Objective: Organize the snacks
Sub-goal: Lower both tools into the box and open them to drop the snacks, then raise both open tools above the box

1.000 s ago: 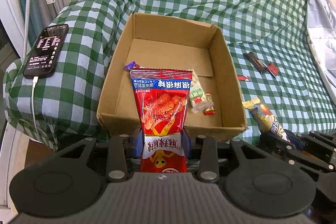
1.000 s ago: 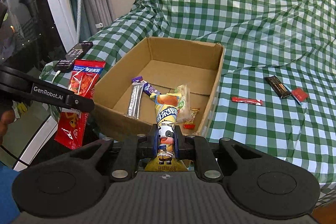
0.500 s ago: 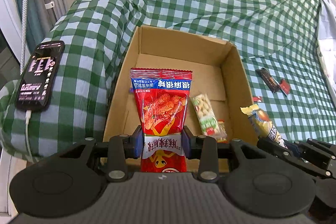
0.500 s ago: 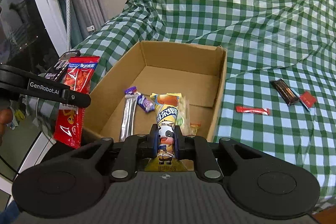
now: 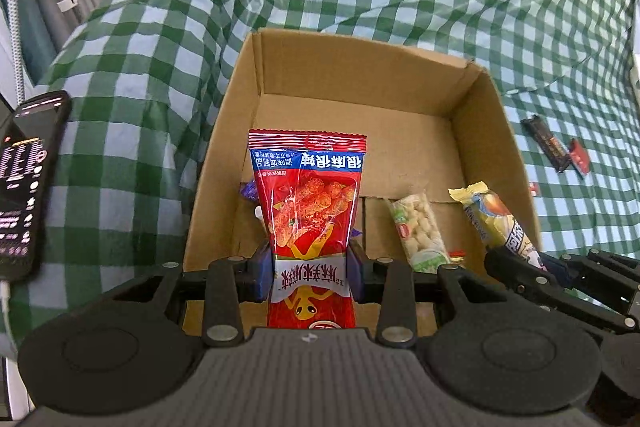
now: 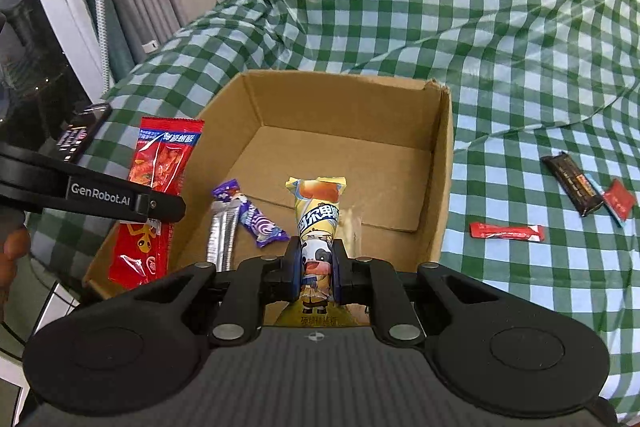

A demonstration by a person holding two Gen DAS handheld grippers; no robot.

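Note:
My left gripper [image 5: 311, 277] is shut on a red spicy snack packet [image 5: 308, 203], held upright over the near part of the open cardboard box [image 5: 492, 115]. My right gripper [image 6: 316, 275] is shut on a yellow snack packet with a cow picture [image 6: 318, 215], held above the box [image 6: 440, 163] near its front edge. Both show in each other's view: the red packet [image 6: 156, 195] at left, the yellow packet [image 5: 496, 223] at right. Inside the box lie a silver bar [image 6: 224, 235], a purple candy [image 6: 258, 219] and a pale puffed-snack packet [image 5: 418, 231].
A green checked cloth [image 6: 440, 7] covers the surface. To the right of the box lie a small red sachet [image 6: 506, 231], a dark chocolate bar [image 6: 572, 185] and a red square packet [image 6: 619, 199]. A phone [image 5: 24, 179] on a charging cable lies at left.
Both grippers have moved forward and higher over the box with their packets still held; the box now sits directly beneath them and looks closer.

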